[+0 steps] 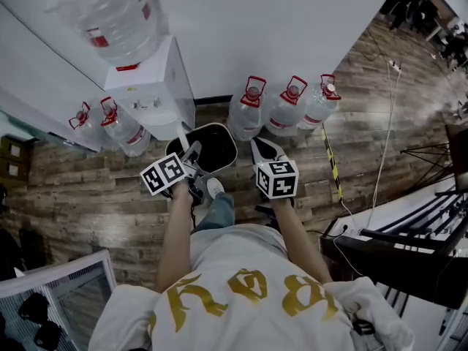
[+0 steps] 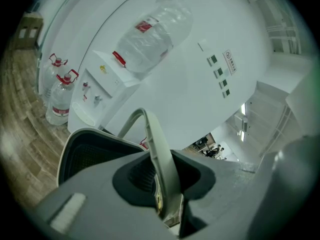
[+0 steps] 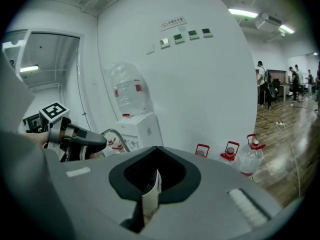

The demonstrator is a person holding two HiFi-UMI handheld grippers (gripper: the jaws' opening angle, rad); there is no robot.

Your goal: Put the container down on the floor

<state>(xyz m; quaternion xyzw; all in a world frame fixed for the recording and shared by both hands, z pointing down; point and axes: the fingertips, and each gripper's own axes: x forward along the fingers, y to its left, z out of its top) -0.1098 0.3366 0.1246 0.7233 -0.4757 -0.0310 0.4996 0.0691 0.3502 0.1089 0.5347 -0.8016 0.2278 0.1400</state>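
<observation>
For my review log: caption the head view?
Left gripper and right gripper hold a black bin over the wood floor by a water dispenser.

The grey jaws of the left gripper (image 2: 168, 206) are seen closed on the pale grey arched plastic handle (image 2: 154, 144) of a dark container with a pale rim (image 2: 67, 144). The handle is pinched flat between them and rises away from the jaws. The container's meshed inner wall is seen just left of the jaws. Beyond the jaws, up and to the left, a white water dispenser (image 2: 95, 96) is topped by an upturned clear bottle with a red label (image 2: 152, 34). Further left, two clear water jugs with red handles (image 2: 59, 101) are stood on brown wood-plank floor (image 2: 22, 134)
</observation>
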